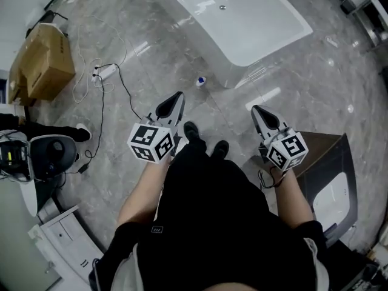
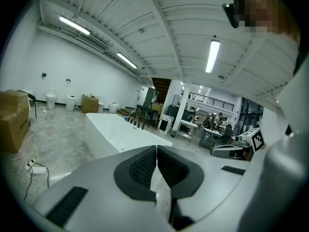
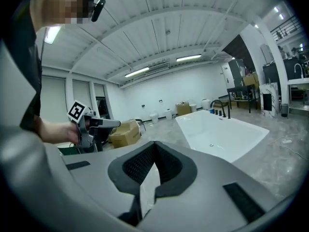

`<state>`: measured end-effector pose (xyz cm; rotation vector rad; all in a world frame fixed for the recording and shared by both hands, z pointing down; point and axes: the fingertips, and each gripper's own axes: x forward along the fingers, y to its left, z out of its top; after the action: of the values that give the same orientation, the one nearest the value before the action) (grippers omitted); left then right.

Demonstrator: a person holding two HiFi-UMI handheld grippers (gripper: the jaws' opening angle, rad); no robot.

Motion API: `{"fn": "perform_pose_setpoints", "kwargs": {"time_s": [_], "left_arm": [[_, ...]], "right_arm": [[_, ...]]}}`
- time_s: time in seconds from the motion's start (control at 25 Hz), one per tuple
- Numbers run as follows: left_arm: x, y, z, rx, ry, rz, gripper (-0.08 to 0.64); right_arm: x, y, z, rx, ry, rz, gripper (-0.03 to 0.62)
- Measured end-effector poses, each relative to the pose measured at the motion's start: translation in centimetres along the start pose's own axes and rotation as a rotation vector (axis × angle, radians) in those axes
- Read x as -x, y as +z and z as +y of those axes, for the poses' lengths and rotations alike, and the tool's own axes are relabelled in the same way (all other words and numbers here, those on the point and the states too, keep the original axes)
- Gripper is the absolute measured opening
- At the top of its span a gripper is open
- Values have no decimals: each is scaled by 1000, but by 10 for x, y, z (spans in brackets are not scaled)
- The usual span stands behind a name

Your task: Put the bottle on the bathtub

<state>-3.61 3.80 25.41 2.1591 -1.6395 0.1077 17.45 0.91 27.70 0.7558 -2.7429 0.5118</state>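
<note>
A small bottle (image 1: 200,81) with a blue cap stands on the marble floor, close to the near corner of the white bathtub (image 1: 242,17). My left gripper (image 1: 177,96) is held above the floor, short of the bottle, jaws shut on nothing. My right gripper (image 1: 257,109) hangs to the right, also shut and empty. In the left gripper view the shut jaws (image 2: 157,148) point toward the bathtub (image 2: 116,132). The right gripper view shows its shut jaws (image 3: 154,144) and the bathtub (image 3: 222,129) ahead. Neither gripper view shows the bottle.
A cardboard box (image 1: 39,62) sits at the far left. A power strip with trailing cables (image 1: 106,71) lies on the floor left of the bottle. A dark-framed white panel (image 1: 330,180) lies at my right. My shoes (image 1: 206,141) are between the grippers.
</note>
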Motion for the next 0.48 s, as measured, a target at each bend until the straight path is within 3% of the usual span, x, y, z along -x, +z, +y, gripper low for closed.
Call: {"fn": "perform_pose_setpoints", "kwargs": {"time_s": [0.2,0.48], "left_arm": [[33,7,-6,-88,-23,34,17],[57,35,22,-154,-88,-15,17]], "right_arm": [[33,14,28,10,-15,-47,28],[22,20,57,-9,-102,-53,28]]}}
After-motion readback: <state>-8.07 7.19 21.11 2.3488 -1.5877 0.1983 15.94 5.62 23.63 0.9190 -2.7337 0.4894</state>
